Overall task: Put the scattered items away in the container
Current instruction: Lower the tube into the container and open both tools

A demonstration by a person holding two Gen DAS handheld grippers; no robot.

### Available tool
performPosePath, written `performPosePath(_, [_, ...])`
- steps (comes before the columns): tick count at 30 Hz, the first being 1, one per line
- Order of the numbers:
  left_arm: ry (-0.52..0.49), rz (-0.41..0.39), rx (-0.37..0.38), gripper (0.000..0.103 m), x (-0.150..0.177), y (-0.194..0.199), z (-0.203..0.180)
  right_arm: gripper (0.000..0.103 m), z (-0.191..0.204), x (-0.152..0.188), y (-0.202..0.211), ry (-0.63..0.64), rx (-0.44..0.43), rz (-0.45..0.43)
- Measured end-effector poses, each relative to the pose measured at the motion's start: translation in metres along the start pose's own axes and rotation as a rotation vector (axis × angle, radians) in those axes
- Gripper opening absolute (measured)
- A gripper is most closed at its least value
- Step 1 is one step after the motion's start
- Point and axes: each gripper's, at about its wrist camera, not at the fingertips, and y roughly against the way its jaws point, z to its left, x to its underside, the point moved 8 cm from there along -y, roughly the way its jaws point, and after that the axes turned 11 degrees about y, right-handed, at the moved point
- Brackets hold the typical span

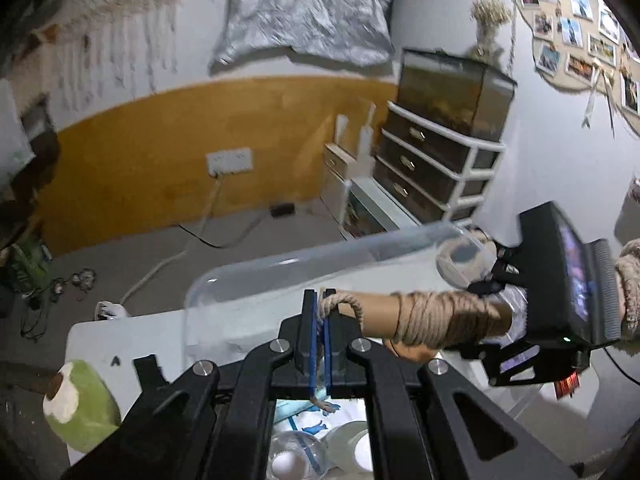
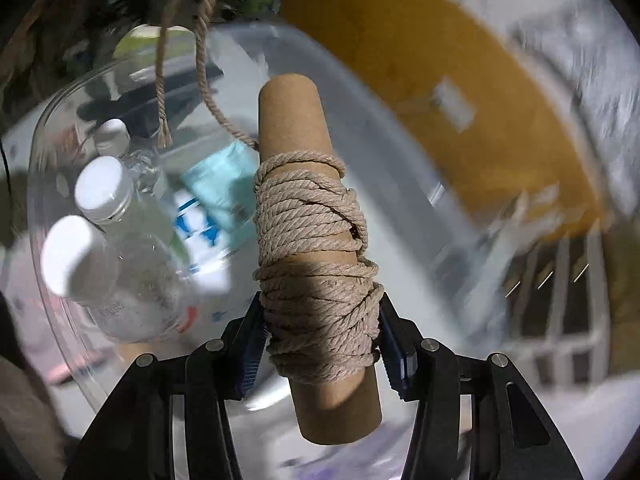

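Note:
My right gripper (image 2: 320, 336) is shut on a cardboard tube wound with beige rope (image 2: 308, 216), holding it tilted over the clear plastic container (image 2: 60, 108). In the left wrist view the same tube (image 1: 436, 316) lies sideways above the container's rim (image 1: 280, 266), with the right gripper (image 1: 500, 312) at its far end. My left gripper (image 1: 320, 304) is shut on the rope's loose end (image 1: 340, 300) between its blue pads. That loose end (image 2: 204, 60) hangs from the top of the right wrist view. Several white-capped bottles (image 2: 104, 192) and a blue packet (image 2: 224, 184) lie inside the container.
A green coconut (image 1: 80, 404) stands on the white table (image 1: 132, 336) left of the container. Behind the table are a drawer unit (image 1: 436, 160) with a glass tank (image 1: 452, 88) on it, a low shelf, and cables on the floor (image 1: 168, 264).

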Motion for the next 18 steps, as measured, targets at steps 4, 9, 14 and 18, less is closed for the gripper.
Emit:
performPosePath(4, [-0.098, 0.053, -0.009, 0.003, 0.001, -0.021, -0.016, 0.052, 0.010, 0.016, -0.022, -0.196, -0.191, 0.086])
performPosePath(9, [-0.128, 0.143, 0.047, 0.003, 0.004, -0.043, -0.033, 0.052, 0.012, 0.037, -0.042, -0.520, -0.366, 0.158])
performPosePath(14, [-0.150, 0.224, 0.070, 0.003, 0.003, -0.065, -0.049, 0.052, 0.001, 0.055, -0.058, -0.908, -0.476, 0.169])
performPosePath(18, [-0.171, 0.264, 0.056, 0.003, 0.004, -0.085, -0.055, 0.052, -0.005, 0.058, -0.071, -1.130, -0.498, 0.163])
